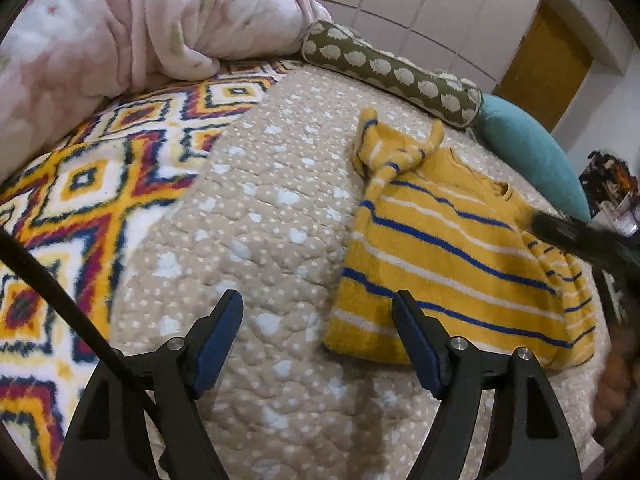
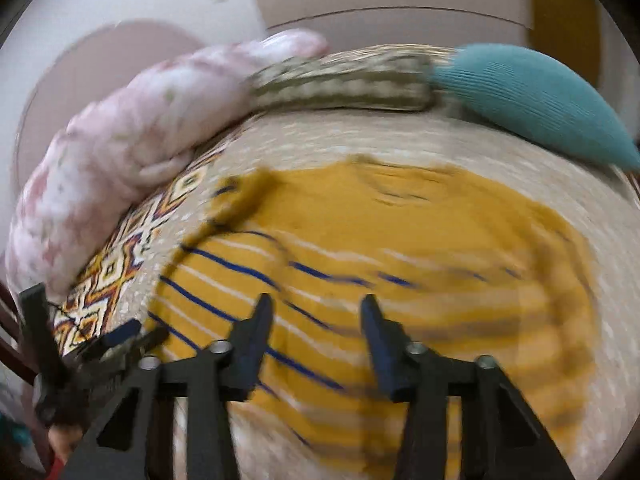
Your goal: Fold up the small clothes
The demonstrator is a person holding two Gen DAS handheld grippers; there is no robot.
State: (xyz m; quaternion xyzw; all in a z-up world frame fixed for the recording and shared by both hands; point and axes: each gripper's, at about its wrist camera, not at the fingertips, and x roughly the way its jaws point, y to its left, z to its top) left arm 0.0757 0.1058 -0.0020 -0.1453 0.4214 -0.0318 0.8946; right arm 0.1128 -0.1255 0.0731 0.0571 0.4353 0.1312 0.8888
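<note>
My left gripper (image 1: 318,306) hangs with its fingers spread wide and nothing between them, above the beige quilted bedspread (image 1: 248,216); its right-hand finger overlaps the near lower corner of the yellow striped sweater (image 1: 452,264), which lies partly folded on the spread with one sleeve bunched at its far left corner. My right gripper (image 2: 316,308) is also parted and holds nothing, poised over the sweater's striped body, though that view is smeared with blur. Beyond the sweater lie a pink blanket (image 1: 120,32), a patterned bolster (image 1: 392,72) and a teal cushion (image 1: 532,148).
</note>
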